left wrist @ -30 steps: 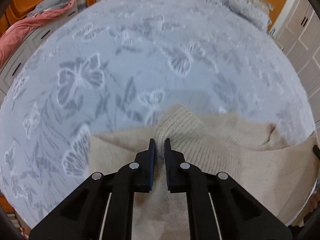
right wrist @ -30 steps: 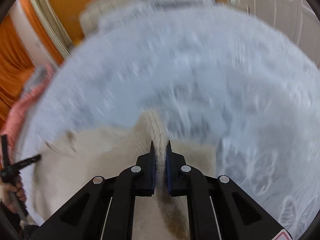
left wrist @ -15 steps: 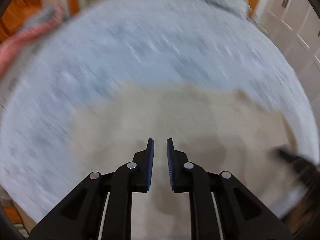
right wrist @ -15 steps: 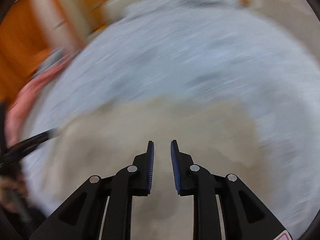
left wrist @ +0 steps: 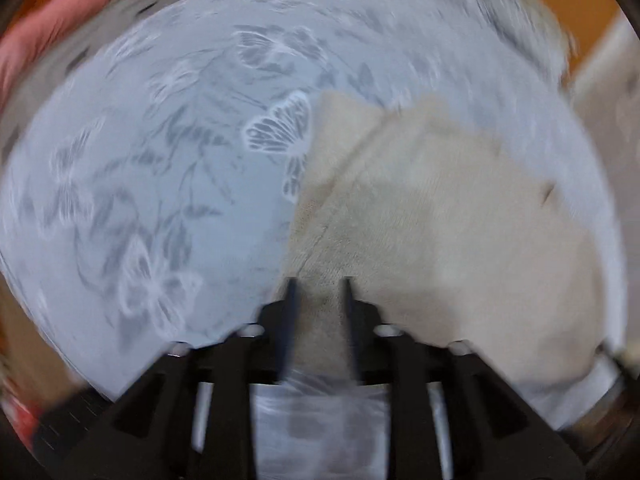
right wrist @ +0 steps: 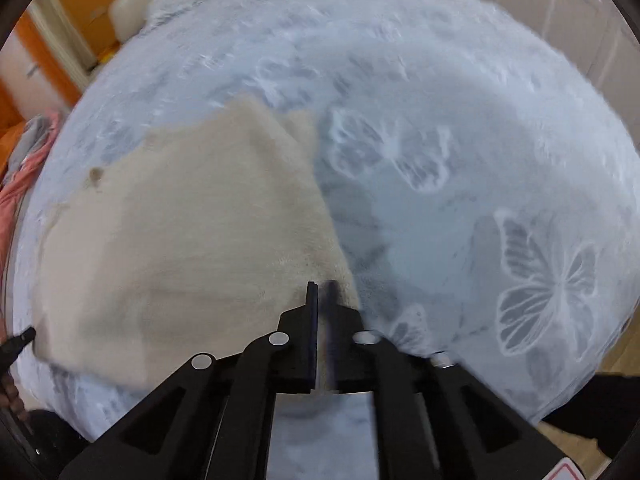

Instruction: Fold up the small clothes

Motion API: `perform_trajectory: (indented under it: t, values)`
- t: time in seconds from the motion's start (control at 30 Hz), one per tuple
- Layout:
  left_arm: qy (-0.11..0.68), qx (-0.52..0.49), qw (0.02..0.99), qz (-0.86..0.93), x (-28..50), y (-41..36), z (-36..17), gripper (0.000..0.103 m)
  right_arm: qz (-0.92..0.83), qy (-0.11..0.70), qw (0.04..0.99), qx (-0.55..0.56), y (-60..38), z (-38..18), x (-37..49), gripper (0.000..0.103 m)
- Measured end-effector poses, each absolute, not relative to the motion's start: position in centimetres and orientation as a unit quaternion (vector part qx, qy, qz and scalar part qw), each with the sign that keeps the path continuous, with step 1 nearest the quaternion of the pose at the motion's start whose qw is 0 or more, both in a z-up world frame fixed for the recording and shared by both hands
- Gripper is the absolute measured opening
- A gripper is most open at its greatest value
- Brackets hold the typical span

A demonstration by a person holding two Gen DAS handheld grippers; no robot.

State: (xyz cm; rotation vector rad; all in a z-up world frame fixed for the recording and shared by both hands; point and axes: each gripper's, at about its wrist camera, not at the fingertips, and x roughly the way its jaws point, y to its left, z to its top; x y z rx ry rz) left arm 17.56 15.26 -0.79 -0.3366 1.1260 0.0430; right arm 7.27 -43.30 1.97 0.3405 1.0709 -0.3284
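Sweater (left wrist: 440, 216) is lying on the bed (left wrist: 160, 200), beige knit on the butterfly-print cover, already doubled over into a rough rectangle with one layer showing over another along the left edge. Left tool (left wrist: 318, 292) is hovering over the near-left corner of the knit; its jaws have just been opening and are standing apart, cloth lying under the gap, pads not pressing on it. Right tool (right wrist: 323, 292) is sitting at the near-right corner of the same sweater (right wrist: 180, 240); its jaws have just been closing and are nearly together, with only a thin slit between the blurred pads, and I cannot tell whether any fabric is being pinched. Judging progress: one fold looks done and laid down, and at least another fold plus tidying of the uneven far edge probably remains. Both views are motion-blurred, so fine detail is unreliable.
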Motion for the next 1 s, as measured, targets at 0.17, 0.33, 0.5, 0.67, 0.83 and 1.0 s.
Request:
perform_trajectory:
  t: [0.17, 0.33, 0.5, 0.67, 0.83, 1.0]
  values:
    - [0.539, -0.241, 0.805, 0.060, 17.5, 16.2, -3.5, 0.062, -0.049, 0.490, 0.852, 0.180, -36.3, 3.2, 8.9, 0.013]
    - [0.536, -0.292, 0.789, 0.076, 16.5, 16.2, -5.3, 0.067, 0.040, 0.500, 0.857, 0.121, -26.9, 2.6, 15.6, 0.013]
    - [0.525, -0.327, 0.782, 0.073, 18.3, 16.9, -6.1, 0.056, 0.058, 0.530, 0.841, 0.088, -21.8, 0.4, 20.0, 0.013]
    - [0.510, -0.338, 0.790, 0.036, 19.1, 17.6, -3.7, 0.023, 0.056, 0.555, 0.825, 0.092, -21.1, -3.1, 20.9, 0.008]
    - [0.451, -0.283, 0.845, -0.050, 19.4, 12.6, 4.3, 0.020, 0.068, 0.560, 0.816, 0.127, -22.1, -3.0, 20.7, 0.007]
    - [0.405, -0.199, 0.874, -0.179, 19.3, 1.9, 11.6, 0.019, 0.066, 0.508, 0.843, 0.163, -25.7, 1.6, 18.3, 0.010]
